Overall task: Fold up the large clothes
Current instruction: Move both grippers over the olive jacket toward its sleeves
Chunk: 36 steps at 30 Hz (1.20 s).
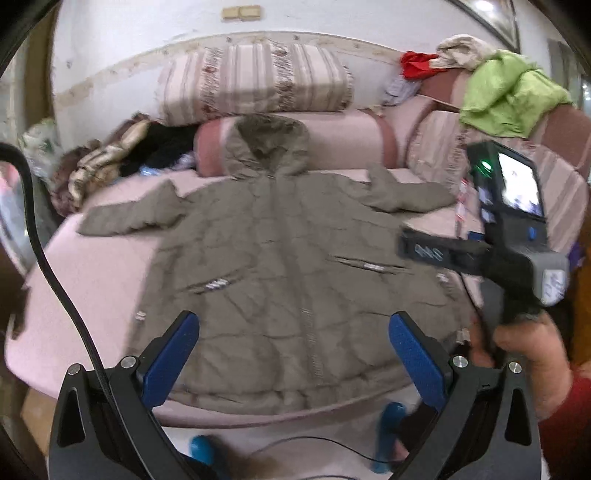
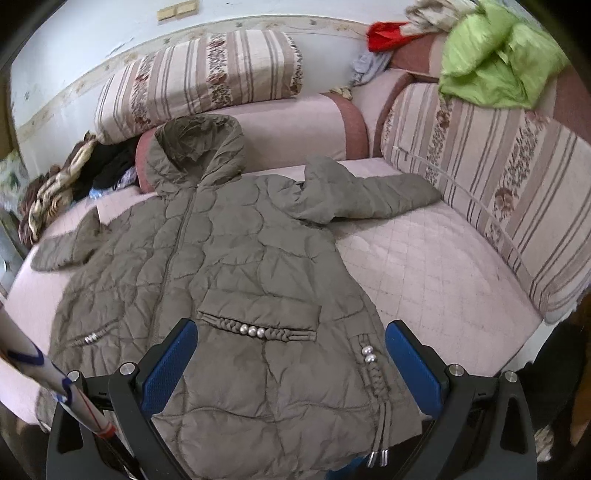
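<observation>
An olive-grey quilted hooded coat lies spread flat, front up, on a pink sofa seat, sleeves out to both sides and hood against the backrest. It also shows in the right wrist view, with pearl-trimmed pockets. My left gripper is open and empty, above the coat's hem. My right gripper is open and empty, over the coat's lower right part near the pocket. The right gripper's body shows in the left wrist view at the right, held in a hand.
Striped cushions stand along the sofa back and right side. A green cloth and red cloth lie on the sofa's far right corner. A heap of clothes lies at the far left. Bare pink seat lies right of the coat.
</observation>
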Each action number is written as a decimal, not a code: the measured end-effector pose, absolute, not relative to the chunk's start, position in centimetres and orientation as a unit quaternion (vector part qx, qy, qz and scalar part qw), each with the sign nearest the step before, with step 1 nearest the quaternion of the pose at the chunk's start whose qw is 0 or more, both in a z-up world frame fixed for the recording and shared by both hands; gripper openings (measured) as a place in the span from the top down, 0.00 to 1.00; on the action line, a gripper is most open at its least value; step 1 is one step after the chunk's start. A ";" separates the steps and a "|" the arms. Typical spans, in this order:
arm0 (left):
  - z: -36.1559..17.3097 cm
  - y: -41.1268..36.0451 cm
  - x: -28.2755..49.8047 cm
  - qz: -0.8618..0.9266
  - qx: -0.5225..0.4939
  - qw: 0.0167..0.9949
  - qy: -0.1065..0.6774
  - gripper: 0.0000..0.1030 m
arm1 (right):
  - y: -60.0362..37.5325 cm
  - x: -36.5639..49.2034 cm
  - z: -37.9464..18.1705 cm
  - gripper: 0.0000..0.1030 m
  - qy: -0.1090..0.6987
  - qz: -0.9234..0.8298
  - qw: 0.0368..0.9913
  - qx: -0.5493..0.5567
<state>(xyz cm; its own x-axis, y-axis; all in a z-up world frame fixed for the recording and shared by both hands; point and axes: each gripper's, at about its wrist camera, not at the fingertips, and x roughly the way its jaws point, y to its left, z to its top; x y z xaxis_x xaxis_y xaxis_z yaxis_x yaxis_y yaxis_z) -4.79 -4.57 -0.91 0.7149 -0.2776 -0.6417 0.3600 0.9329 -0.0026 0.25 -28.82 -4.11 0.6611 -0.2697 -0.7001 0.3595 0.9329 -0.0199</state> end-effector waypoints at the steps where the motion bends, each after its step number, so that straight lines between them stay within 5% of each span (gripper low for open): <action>1: -0.7 -4.6 -4.5 -0.154 0.062 0.929 0.332 0.00 | -28.5 0.4 -4.2 0.00 0.376 -0.169 0.910 0.049; 14: 2.9 1.3 0.4 -0.015 0.032 0.957 0.289 0.00 | -25.7 -1.7 -3.4 0.00 0.293 -0.221 0.928 0.059; 36: -0.1 -0.2 1.4 0.021 0.056 0.941 0.334 0.00 | -26.0 -1.1 -7.3 0.00 0.376 -0.162 0.908 0.086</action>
<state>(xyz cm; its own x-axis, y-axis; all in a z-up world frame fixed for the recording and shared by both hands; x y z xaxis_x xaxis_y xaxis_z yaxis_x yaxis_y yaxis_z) 1.42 -0.21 -0.13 0.7755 0.0771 -0.6267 -0.0027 0.9929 0.1188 -1.09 -25.96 -7.29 0.6640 -0.2296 -0.7116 0.3598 0.9324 0.0348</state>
